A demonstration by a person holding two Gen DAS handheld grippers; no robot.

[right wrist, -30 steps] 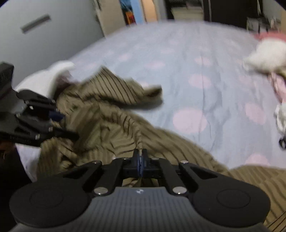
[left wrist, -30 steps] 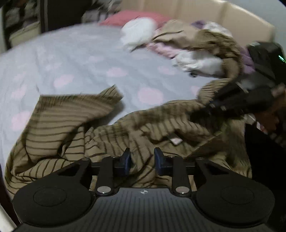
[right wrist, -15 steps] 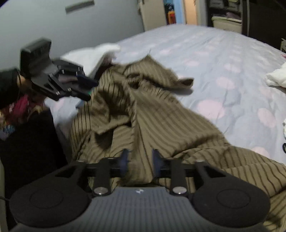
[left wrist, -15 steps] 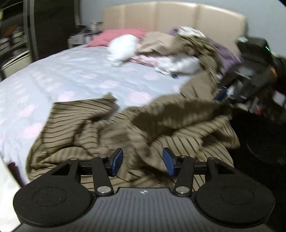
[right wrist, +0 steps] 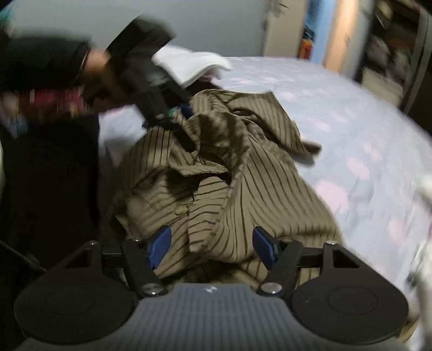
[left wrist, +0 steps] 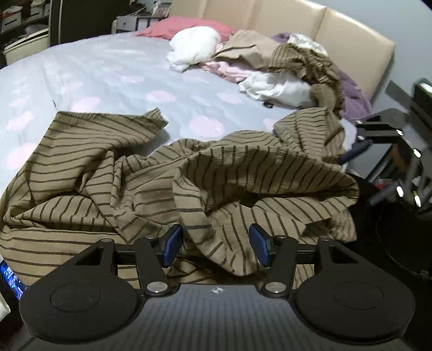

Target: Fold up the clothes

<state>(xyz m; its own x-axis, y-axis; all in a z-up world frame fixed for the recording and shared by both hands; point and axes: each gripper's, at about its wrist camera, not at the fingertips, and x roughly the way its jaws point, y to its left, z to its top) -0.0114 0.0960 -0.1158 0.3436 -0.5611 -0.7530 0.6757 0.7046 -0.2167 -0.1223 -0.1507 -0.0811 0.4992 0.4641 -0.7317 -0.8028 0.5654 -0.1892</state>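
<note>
Left gripper (left wrist: 216, 244): jaws spread wide, blue pads well apart; a loose fold of the striped shirt (left wrist: 151, 172) lies in the gap between them, touching neither pad that can be seen — nothing gripped.

Right gripper (right wrist: 213, 247): jaws likewise wide open; shirt cloth (right wrist: 216, 194) bunched between and under the pads, not clamped; this view is blurred toward its edges.

Shirt: brown with thin dark stripes, crumpled in a heap at the near edge of the bed (left wrist: 108, 70); one flat flap spread toward the left in the left wrist view, a raised hollow fold near the middle, a further ridge of cloth running off to the right; a button shows on the front in the right wrist view.

Bed sheet: pale blue-grey with pink dots; bare across its middle.

Far end, against the beige headboard (left wrist: 297, 24) — a pile of clothes (left wrist: 283, 67): white, pink, tan, purple, and another striped brown piece; well apart from the shirt's main heap.

Right wrist view: the left gripper (right wrist: 162, 108) appears at upper left, blurred, above the shirt's far edge, held by a hand (right wrist: 100, 81); a white cloth (right wrist: 194, 64) lies on the bed behind it.
</note>
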